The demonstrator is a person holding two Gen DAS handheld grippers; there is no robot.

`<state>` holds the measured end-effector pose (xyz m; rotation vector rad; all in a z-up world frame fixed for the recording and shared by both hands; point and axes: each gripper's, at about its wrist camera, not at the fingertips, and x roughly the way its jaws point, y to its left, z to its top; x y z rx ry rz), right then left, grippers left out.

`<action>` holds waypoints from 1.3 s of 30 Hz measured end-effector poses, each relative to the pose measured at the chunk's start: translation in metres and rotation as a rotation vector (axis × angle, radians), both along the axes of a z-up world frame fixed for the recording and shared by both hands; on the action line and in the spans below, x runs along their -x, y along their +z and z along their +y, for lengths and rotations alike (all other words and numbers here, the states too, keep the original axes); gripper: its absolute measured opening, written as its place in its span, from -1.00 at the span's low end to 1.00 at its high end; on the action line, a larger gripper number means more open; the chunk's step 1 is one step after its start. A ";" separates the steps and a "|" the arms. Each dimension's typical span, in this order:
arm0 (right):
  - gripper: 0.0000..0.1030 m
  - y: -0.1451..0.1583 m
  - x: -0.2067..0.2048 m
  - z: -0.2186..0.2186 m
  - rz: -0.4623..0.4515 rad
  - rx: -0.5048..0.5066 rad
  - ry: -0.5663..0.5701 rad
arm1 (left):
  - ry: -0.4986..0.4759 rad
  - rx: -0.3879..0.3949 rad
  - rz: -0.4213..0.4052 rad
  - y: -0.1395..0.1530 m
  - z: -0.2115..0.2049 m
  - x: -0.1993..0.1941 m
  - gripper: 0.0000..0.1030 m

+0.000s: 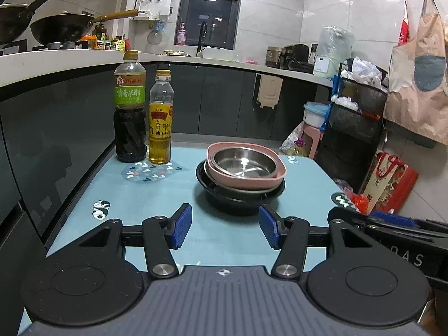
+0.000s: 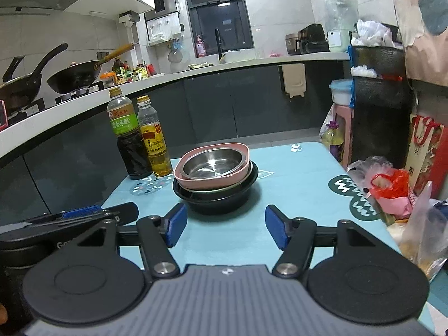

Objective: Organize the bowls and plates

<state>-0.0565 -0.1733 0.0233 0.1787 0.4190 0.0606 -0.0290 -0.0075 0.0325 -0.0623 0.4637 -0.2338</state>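
Bowls and plates sit in one stack (image 1: 240,179) on my blue table (image 1: 156,196), and I hold nothing.

Closest to me in the left wrist view is my left gripper (image 1: 225,228). Its two blue pads (image 1: 183,225) are wide apart with only table between them. At 3 o'clock from it I see my right gripper (image 1: 392,221) from the side, low over the table edge.

In the right wrist view my right gripper (image 2: 226,228) is wide too, and its pads (image 2: 176,225) touch nothing. My left gripper (image 2: 81,215) pokes in at 9 o'clock.

A bit farther, at 12 o'clock from both grippers, is the stack. At the bottom is a black bowl (image 1: 238,198). On it lies a thin plate rim; I cannot tell its color well. On top of that is a pink dish (image 1: 246,176) with soft corners, a little tilted. Inside the pink dish rests a shiny metal bowl (image 1: 243,163).

At 10 o'clock from the stack stand two bottles, just beside each other. One is a dark vinegar bottle (image 1: 130,109) with a green label. The other is a yellow oil bottle (image 1: 160,120). Both stand upright by a round spotted patch (image 1: 148,172) on the table.

At 3 o'clock in the right wrist view, plastic bags (image 2: 392,187) lie at the table edge.

Farthest away, at 10 o'clock, two black woks (image 1: 64,28) sit on the stove. At 12 o'clock is a dark window (image 1: 210,14) over the counter.
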 end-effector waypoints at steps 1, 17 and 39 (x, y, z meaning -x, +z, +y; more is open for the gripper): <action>-0.30 -0.001 0.001 0.001 -0.001 0.005 -0.004 | -0.001 -0.008 0.002 -0.001 -0.001 0.002 -0.02; -0.30 -0.016 0.008 0.007 -0.001 0.048 -0.078 | 0.013 -0.019 0.047 -0.021 0.012 0.012 -0.02; -0.30 -0.027 0.005 0.009 0.045 0.032 -0.083 | 0.030 -0.062 -0.002 -0.023 0.007 0.018 -0.02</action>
